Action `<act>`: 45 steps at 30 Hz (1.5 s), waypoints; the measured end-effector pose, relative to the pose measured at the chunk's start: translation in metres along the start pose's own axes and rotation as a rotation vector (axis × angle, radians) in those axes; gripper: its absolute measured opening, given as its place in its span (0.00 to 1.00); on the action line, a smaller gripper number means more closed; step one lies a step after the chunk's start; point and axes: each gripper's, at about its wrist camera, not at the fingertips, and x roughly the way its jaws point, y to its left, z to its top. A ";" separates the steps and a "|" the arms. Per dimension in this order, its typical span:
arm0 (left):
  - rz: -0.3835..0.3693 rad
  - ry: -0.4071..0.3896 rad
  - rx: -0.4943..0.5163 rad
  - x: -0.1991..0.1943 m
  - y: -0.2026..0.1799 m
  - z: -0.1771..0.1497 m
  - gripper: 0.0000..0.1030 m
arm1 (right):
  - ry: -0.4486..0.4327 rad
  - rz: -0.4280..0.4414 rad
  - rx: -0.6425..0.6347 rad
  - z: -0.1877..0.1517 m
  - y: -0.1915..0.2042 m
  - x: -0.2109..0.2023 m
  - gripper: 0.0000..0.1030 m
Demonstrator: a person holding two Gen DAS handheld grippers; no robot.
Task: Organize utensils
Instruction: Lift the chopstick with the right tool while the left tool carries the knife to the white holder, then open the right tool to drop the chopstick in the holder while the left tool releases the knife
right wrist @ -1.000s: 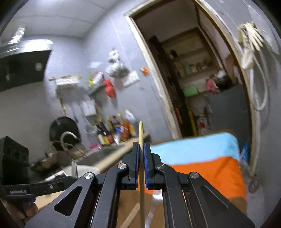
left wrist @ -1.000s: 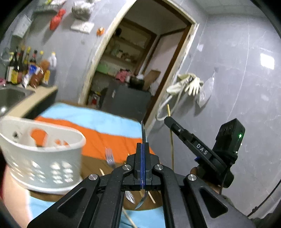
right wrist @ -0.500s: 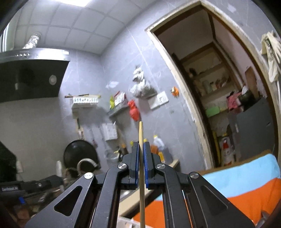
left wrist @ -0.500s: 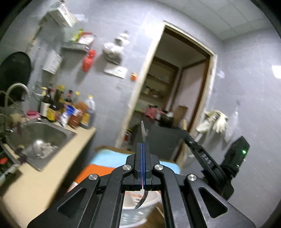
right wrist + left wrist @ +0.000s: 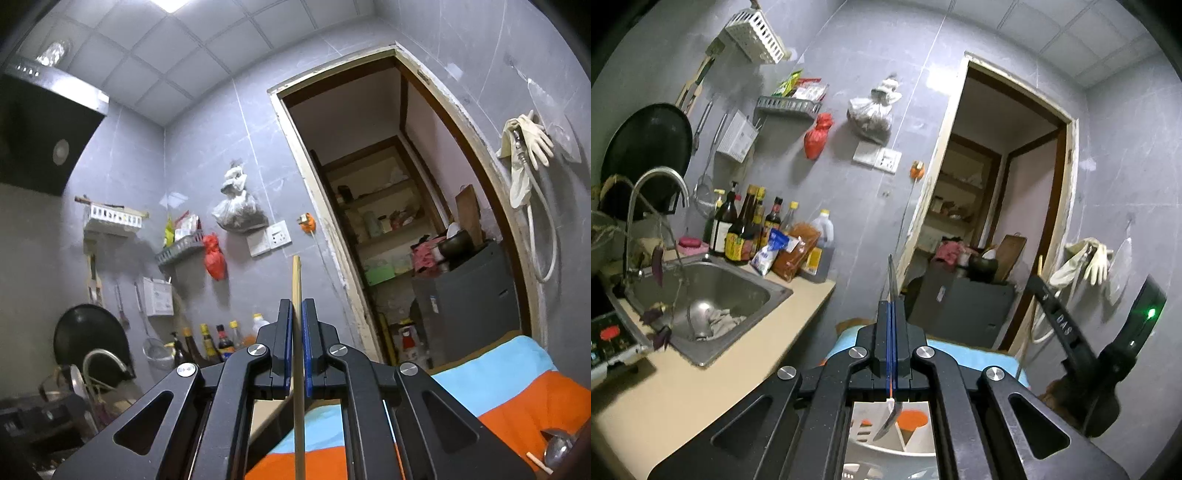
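Grey-tiled kitchen wall and open doorway ahead in both wrist views; both utensils carried high, neither yet put away.

Swung away from the striped cloth (image 5: 517,398) toward the sink (image 5: 713,291) and counter (image 5: 701,387) compared with a second ago; white basket (image 5: 886,454), then off to the left of the left view, now directly under the left gripper (image 5: 891,314); left gripper clamped shut on the metal spoon (image 5: 891,280), handle up, bowl hanging just above the basket rim; right gripper (image 5: 296,317) pinched tight on a wooden chopstick (image 5: 296,280), held upright, grip unchanged from the earlier frame; likely next a lowering of the spoon into the basket; still left near the right edge of the cloth: a ladle (image 5: 557,443) beside a pale stick.
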 end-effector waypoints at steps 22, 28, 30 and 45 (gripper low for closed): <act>0.011 0.091 0.005 0.011 0.001 -0.042 0.00 | 0.151 0.049 -0.066 -0.038 -0.001 -0.006 0.03; -0.011 0.127 -0.031 0.008 0.005 -0.043 0.00 | 0.202 0.073 -0.076 -0.043 0.000 -0.009 0.04; -0.017 0.138 -0.035 0.008 0.004 -0.042 0.00 | 0.220 0.073 -0.080 -0.044 0.000 -0.010 0.04; -0.038 0.138 -0.071 -0.004 0.003 -0.036 0.25 | 0.249 0.079 -0.081 -0.035 -0.003 -0.024 0.28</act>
